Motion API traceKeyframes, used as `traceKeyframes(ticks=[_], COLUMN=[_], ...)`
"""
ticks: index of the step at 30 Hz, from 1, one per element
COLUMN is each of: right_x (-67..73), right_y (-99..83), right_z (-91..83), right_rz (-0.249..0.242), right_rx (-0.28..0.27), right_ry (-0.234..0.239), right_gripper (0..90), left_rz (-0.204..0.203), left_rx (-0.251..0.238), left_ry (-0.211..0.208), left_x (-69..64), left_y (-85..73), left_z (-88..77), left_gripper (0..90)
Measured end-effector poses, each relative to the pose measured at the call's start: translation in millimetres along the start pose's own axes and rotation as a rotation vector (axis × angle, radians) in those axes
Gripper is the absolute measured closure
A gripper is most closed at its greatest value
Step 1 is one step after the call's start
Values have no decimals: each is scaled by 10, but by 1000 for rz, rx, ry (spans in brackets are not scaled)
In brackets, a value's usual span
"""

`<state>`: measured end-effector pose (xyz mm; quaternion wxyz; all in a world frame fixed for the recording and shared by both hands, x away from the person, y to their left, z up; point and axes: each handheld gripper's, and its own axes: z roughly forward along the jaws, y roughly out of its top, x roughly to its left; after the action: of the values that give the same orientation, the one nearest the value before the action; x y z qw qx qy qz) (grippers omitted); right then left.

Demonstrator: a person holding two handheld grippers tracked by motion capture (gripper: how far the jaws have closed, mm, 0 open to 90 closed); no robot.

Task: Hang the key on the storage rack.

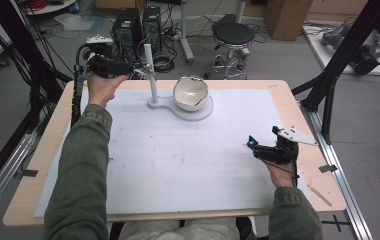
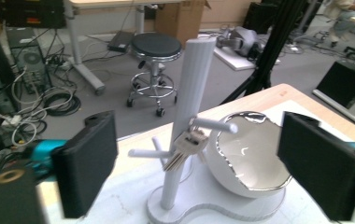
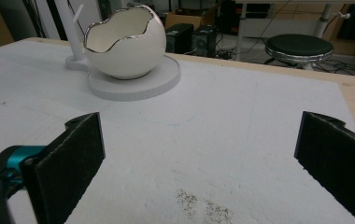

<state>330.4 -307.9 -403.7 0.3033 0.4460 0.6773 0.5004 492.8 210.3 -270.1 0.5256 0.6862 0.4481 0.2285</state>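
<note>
Near the right edge of the white-covered wooden tabletop, the right gripper is held low with its jaws wide apart and nothing between them, probably kept in waiting. A broad bare area lies in front of it. At the far edge, a bunch of metal keys hangs on a peg of the white post stand, beside the white egg-shaped bowl with silver rim. The left gripper is seen there with jaws open and the keys apparently released; room to draw back is judged free.
</note>
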Motion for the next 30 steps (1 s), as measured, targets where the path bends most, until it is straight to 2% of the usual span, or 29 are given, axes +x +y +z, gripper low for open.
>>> traceKeyframes(ticks=[2,9,15,20,25,30], right_x=[0,-1,-20,-24,-24,-23], right_y=[-1,-3,-5,-4,-5,-5], right_z=[3,10,24,28,29,28], right_rz=[1,3,0,-1,5,4], right_rx=[2,6,4,4,6,5], right_ry=[-1,0,-6,-6,-9,-10], right_gripper=[6,6,6,6,6,6], left_rz=[-10,-19,-9,6,15,3], left_rx=[4,1,3,19,20,7], left_ry=[1,9,29,12,21,4], left_x=[15,67,85,111,108,112], left_y=[-30,-155,-297,-407,-503,-605], left_z=[-13,-72,-132,-188,-240,-312], left_gripper=[16,17,17,17,17,17])
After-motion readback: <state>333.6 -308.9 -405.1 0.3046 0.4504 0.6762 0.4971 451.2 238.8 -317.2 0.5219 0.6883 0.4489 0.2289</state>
